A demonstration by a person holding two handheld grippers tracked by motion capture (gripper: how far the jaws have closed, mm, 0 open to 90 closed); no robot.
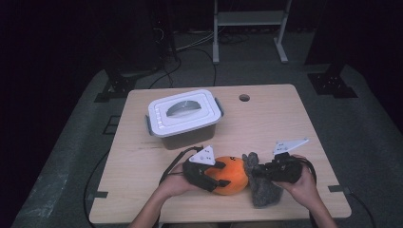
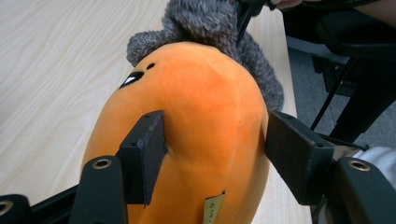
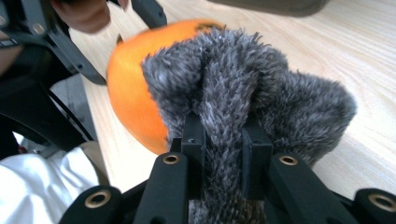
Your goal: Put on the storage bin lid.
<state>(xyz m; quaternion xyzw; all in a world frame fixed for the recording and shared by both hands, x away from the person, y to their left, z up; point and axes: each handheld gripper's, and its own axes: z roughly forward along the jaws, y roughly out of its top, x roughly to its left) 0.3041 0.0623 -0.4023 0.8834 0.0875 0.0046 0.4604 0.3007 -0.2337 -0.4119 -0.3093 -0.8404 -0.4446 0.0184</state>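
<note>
Clamping grey plush (image 3: 224,107), orange plush (image 2: 196,112)

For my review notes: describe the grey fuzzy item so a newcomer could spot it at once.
Start at the wooden table and go to its near edge, right of centre. There lies a grey fuzzy plush, pinched by the right gripper. Unlike the smooth orange plush touching it, it is shaggy and dull.

Sitting ahead of me on the wooden table (image 1: 285,128): one lidded plastic box (image 1: 184,118), white lid closed, grey latches showing at both ends. Lying behind it: a round hole (image 1: 244,98) in the tabletop. Standing beyond on the floor: a white metal frame (image 1: 249,28).
</note>
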